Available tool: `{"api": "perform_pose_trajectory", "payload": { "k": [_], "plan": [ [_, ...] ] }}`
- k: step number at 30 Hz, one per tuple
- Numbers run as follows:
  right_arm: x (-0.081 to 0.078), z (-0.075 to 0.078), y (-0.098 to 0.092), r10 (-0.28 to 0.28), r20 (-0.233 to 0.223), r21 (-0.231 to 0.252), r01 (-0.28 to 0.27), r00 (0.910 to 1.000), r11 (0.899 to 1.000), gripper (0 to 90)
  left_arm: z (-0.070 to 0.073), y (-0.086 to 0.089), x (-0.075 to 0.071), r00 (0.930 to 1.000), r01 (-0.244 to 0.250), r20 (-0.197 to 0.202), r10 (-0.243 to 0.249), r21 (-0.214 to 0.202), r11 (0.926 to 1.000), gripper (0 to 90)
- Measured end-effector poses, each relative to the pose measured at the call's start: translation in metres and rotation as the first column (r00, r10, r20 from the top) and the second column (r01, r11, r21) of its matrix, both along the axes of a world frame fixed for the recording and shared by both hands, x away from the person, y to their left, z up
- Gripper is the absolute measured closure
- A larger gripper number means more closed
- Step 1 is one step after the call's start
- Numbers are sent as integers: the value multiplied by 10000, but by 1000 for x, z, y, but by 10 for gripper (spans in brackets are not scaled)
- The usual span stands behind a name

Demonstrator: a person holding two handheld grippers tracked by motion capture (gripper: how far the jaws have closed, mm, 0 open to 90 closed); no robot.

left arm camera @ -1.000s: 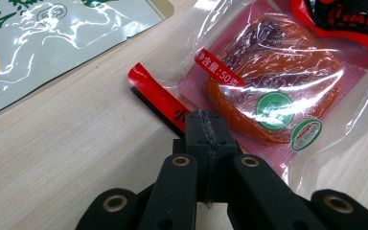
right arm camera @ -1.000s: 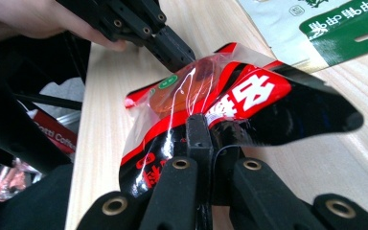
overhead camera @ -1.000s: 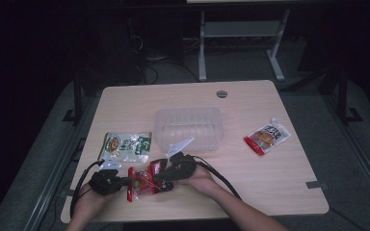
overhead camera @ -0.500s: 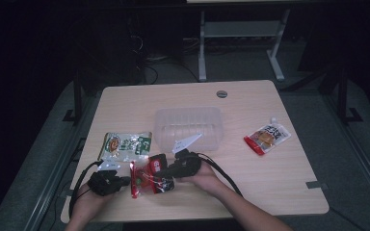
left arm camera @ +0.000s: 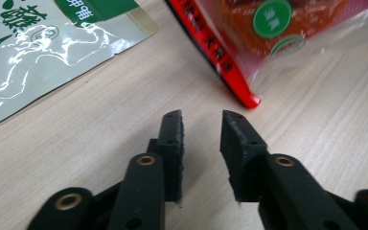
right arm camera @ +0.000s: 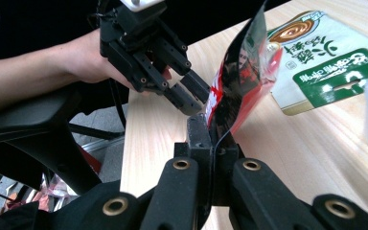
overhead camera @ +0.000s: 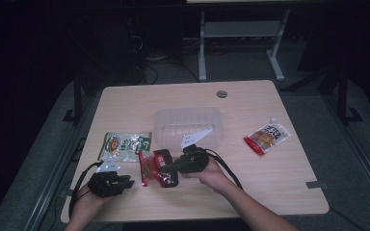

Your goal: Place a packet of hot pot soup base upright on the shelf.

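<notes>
The red and clear plastic snack pouch sits low and left of centre in the high view, just right of the green and white foil packet and in front of the clear plastic tray. The right gripper has its fingers clenched on the pouch's edge; in the right gripper view the two black fingers press together on the film at lower centre, and the pouch rises from them, tilted, with its lower end still near the light wooden table.

A second ago both grippers met at the pouch. Now the left gripper stands apart from it, at the lower left of the high view, with a strip of bare table between the two. Its jaws have just been opening: in the left gripper view the fingers are parted and released, with only table wood in the gap, and the pouch's red sealed edge lies beyond the tips, up and to the right, clear of both pads. The green and white packet fills the upper left corner there.

The right hand has come slightly up and toward the middle of the frame, carrying the pouch with it. An orange and white sachet lies at the right side of the table, where it was before.
</notes>
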State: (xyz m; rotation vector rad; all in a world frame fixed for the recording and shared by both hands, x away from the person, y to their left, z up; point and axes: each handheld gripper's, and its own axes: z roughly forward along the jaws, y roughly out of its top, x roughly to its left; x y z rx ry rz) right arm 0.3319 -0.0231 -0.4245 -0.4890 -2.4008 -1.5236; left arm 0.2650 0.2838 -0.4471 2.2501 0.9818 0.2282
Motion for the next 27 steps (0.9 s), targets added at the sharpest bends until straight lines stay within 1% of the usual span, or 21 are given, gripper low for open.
{"api": "perform_pose_trajectory", "payload": {
  "k": [1,3,4,6,8,9,13,15,16,19,20,21,24,27],
  "plan": [
    [0,4,-4,-5,54,118,4,10000,9999,900,-1,-1,0,10000,30,9,-30,-37,10000,641],
    [0,5,-6,-6,99,152,5,10000,9999,900,-1,-1,0,10000,48,-23,-48,-18,10000,629],
    [0,9,-9,-27,79,268,25,10000,9996,900,-1,-1,0,10000,65,-28,-65,-36,10000,602],
    [0,13,-13,-68,191,354,61,9998,9994,900,-1,-2,0,10000,99,8,-99,-39,9999,587],
    [0,16,-16,-61,175,427,54,9998,9991,900,0,-2,0,9999,116,-4,-116,-36,9999,569],
    [1,21,-21,-78,269,548,63,9996,9985,900,0,-2,-1,9999,111,17,-111,-60,9999,555],
    [1,29,-31,-199,344,788,171,9992,9967,900,0,-4,-2,9999,120,78,-119,-90,9999,522],
    [2,34,-37,-264,382,809,232,9989,9965,900,1,-4,-2,9998,156,85,-155,-94,9998,507],
    [3,36,-40,-309,485,824,269,9983,9962,900,1,-5,-2,9999,146,90,-145,-125,9998,503],
    [4,44,-49,-433,565,994,376,9975,9943,900,1,-6,-2,9998,195,101,-194,-128,9997,495],
    [4,44,-49,-433,565,994,376,9975,9943,900,1,-6,-2,9998,195,101,-194,-128,9997,494],
    [6,49,-55,-523,655,1079,450,9965,9931,900,1,-6,-3,9998,189,88,-188,-137,9997,494],
    [8,56,-65,-721,875,1272,607,9935,9900,900,1,-5,-2,9998,160,82,-159,-143,9998,494],
    [11,62,-76,-1005,911,1389,873,9908,9865,900,1,-5,-2,9999,144,93,-142,-148,9998,490]
  ]
}}
